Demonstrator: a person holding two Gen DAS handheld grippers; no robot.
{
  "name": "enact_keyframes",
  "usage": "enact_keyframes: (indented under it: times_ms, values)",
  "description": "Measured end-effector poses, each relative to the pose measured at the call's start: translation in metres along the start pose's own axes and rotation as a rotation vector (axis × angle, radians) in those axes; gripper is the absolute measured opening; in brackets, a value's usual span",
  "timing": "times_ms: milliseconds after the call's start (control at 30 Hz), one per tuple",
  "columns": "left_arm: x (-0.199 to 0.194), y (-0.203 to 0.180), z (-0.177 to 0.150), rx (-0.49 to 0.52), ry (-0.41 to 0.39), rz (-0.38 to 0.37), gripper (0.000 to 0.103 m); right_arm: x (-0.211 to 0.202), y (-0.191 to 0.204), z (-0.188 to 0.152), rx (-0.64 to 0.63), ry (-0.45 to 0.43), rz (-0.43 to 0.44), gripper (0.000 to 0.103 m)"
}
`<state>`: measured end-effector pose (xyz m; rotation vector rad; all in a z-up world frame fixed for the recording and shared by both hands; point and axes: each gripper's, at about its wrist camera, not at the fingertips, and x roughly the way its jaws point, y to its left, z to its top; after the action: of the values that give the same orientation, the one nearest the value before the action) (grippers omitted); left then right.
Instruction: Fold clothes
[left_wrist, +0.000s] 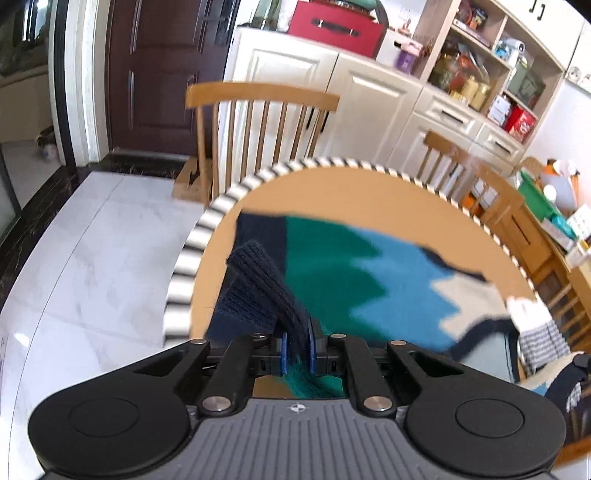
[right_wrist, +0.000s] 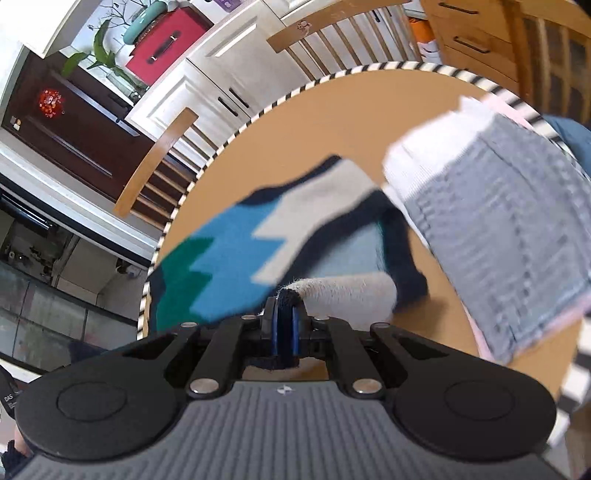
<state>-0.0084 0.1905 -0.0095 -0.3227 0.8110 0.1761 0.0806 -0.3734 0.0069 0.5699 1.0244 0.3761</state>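
A knit sweater (left_wrist: 354, 273) with navy, green, blue and cream zigzag bands lies across a round table (left_wrist: 362, 192). My left gripper (left_wrist: 297, 347) is shut on its navy ribbed hem, which bunches up in front of the jaws. In the right wrist view the same sweater (right_wrist: 236, 243) hangs lifted and blurred. My right gripper (right_wrist: 284, 325) is shut on a navy-edged cream part of it, near the cuff.
The table (right_wrist: 332, 122) has a black-and-white striped rim. A folded grey striped garment (right_wrist: 517, 229) lies on its right side and shows in the left wrist view (left_wrist: 539, 332). Wooden chairs (left_wrist: 258, 122) stand around it. Cabinets and shelves line the wall.
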Motion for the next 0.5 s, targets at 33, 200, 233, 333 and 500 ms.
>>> enact_keyframes:
  times_ms: [33, 200, 233, 333, 500]
  values:
    - [0.011, -0.003, 0.011, -0.002, -0.007, 0.002, 0.01, 0.009, 0.001, 0.013, 0.011, -0.003, -0.002, 0.007]
    - [0.081, -0.014, 0.064, -0.04, 0.013, 0.056, 0.009, 0.058, 0.002, 0.074, 0.074, -0.018, -0.032, 0.007]
    - [0.097, -0.013, 0.072, -0.065, 0.029, 0.066, 0.009, 0.069, 0.001, 0.085, 0.09, -0.018, -0.043, 0.007]
    - [0.139, -0.011, 0.095, -0.118, 0.07, 0.089, 0.009, 0.101, -0.004, 0.11, 0.134, -0.015, -0.075, 0.007]
    - [0.199, -0.005, 0.111, -0.163, 0.142, 0.147, 0.009, 0.16, -0.009, 0.138, 0.175, 0.001, -0.155, 0.007]
